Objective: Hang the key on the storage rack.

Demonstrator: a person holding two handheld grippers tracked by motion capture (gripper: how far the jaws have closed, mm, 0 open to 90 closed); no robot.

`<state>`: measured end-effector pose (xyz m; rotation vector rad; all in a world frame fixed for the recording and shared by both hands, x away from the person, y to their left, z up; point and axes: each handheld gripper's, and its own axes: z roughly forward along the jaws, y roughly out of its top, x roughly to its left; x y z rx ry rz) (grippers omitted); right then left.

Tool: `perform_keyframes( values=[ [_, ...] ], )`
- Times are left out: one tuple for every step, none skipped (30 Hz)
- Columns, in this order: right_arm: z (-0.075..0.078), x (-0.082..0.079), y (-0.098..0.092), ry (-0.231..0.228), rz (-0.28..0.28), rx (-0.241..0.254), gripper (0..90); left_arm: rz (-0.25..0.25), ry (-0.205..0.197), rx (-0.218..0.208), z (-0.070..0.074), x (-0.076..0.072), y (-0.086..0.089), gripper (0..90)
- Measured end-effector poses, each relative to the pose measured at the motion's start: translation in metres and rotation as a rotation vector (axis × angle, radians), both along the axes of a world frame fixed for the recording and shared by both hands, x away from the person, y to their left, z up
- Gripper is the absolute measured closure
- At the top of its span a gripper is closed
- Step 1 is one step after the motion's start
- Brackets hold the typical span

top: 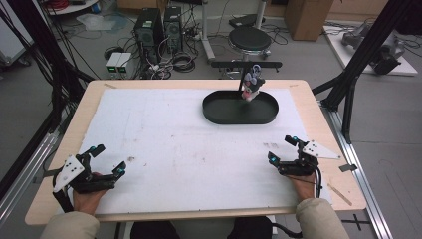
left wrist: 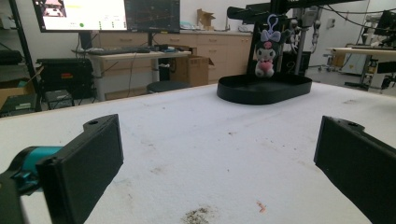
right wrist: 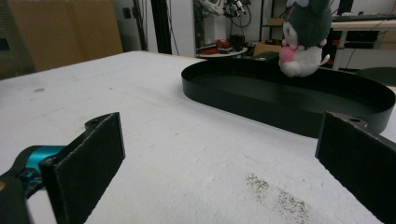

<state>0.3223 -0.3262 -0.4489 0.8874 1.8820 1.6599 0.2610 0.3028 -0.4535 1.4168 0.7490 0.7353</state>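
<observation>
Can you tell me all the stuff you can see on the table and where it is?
plush toy: one, dark grey and white with a pink bit, hanging on a loop from a black stand over the tray's far side
tray: one, black, oval, far right part of the table
white mat: one, white with a few brown stains, covering most of the table
table: one, light wood
left gripper: one, black, near left corner, jaws apart, holding nothing
right gripper: one, black, near right corner, jaws apart, holding nothing

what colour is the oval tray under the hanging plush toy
Black, the oval tray, clearest in the right gripper view, below the plush toy.
</observation>
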Motion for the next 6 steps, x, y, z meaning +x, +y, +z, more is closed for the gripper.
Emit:
perform_keyframes(
  values=[
    [-0.0001, -0.0003, 0.0007, -0.008, -0.001, -0.014, 0.5, 0.000, -0.003, 0.000, -0.0001, -0.0003, 0.0001, 1.7],
    [-0.0001, -0.0005, 0.0012, -0.013, 0.001, -0.022, 0.5, 0.000, -0.008, -0.001, -0.0002, -0.0007, 0.0000, 1.7],
    [-0.0001, -0.0006, 0.0020, -0.021, 0.000, -0.030, 0.5, 0.000, -0.008, -0.001, -0.0002, -0.0009, 0.0001, 1.7],
    [-0.0001, -0.0017, 0.0027, -0.013, 0.002, -0.031, 0.6, -0.001, -0.010, -0.002, -0.0003, -0.0010, 0.0003, 1.7],
    [-0.0001, -0.0016, 0.0029, -0.015, 0.000, -0.034, 0.5, -0.001, -0.012, -0.001, -0.0004, -0.0012, 0.0005, 1.7],
    [-0.0001, -0.0016, 0.0029, -0.017, -0.002, -0.036, 0.5, 0.000, -0.015, -0.003, -0.0004, -0.0015, 0.0007, 1.7]
  ],
)
